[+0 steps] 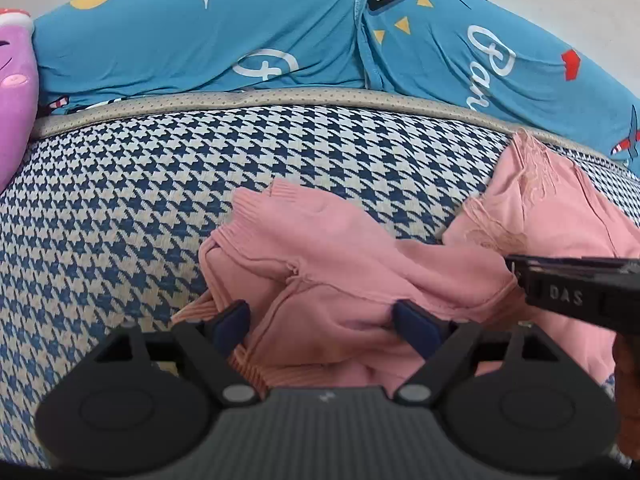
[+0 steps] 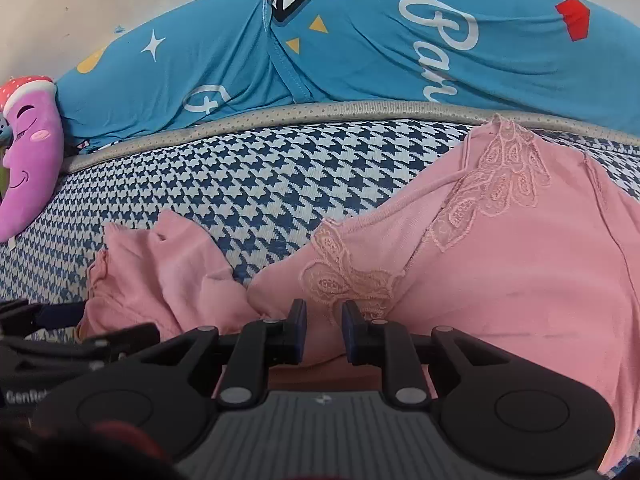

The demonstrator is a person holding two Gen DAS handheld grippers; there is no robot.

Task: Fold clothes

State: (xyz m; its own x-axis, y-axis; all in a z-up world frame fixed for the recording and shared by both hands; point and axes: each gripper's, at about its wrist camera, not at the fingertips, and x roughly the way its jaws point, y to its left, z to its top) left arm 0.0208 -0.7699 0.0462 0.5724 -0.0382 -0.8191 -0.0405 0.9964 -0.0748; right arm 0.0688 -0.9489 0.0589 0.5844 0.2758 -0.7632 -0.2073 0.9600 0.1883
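Note:
A pink knit garment [image 1: 340, 248] lies crumpled on a blue-and-white houndstooth bed surface [image 1: 140, 200]. My left gripper [image 1: 323, 322] stands open and wide over its ribbed hem and sleeve. Cloth lies between the blue pads [image 1: 412, 322], which do not pinch it. In the right wrist view the same garment [image 2: 500, 260] shows lace trim [image 2: 496, 168] near its neckline, and a loose sleeve [image 2: 168, 264] trails to the left. My right gripper [image 2: 324, 328] is shut on a raised fold of the pink cloth just below the lace.
A blue printed quilt or pillow [image 1: 200, 40] runs along the back behind a grey piped edge [image 1: 240, 98]. A purple moon plush toy [image 2: 28, 152] lies at the far left. Houndstooth surface [image 2: 240, 184] is bare behind and left of the garment.

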